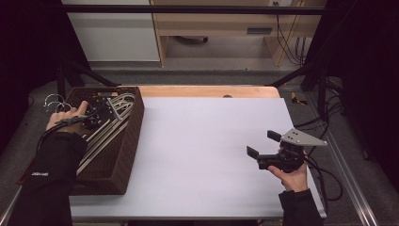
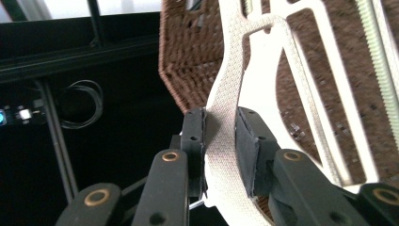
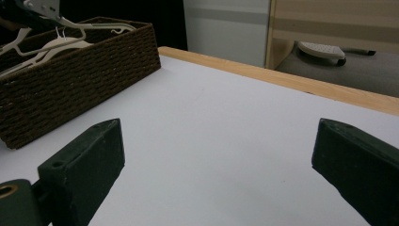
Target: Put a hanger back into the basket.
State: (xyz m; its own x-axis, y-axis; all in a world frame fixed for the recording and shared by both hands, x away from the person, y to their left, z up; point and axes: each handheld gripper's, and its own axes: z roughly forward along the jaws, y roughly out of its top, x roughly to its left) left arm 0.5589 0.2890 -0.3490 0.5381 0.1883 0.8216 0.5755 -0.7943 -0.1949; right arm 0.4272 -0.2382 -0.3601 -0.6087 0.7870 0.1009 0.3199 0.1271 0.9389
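The left gripper (image 2: 221, 141) is clamped on one white hanger (image 2: 263, 84) in the basket (image 1: 127, 141); lifted, it may snag its neighbours; the right gripper (image 1: 263, 143) hangs open.

Wooden table (image 1: 207, 91) under a white sheet (image 1: 207, 155), brown wicker basket (image 1: 123, 155) resting on its left end

The wicker basket (image 1: 123, 155) at the desk's left edge is dark brown with a woven pattern. The clothes hangers (image 1: 106, 125) in it are off-white, one (image 2: 226, 117) finely textured. The desk (image 1: 207, 160) is pale lilac-white with a light wooden far edge. Both grippers' fingers (image 3: 84, 172) are black; the right gripper (image 1: 266, 146) carries a grey plate.
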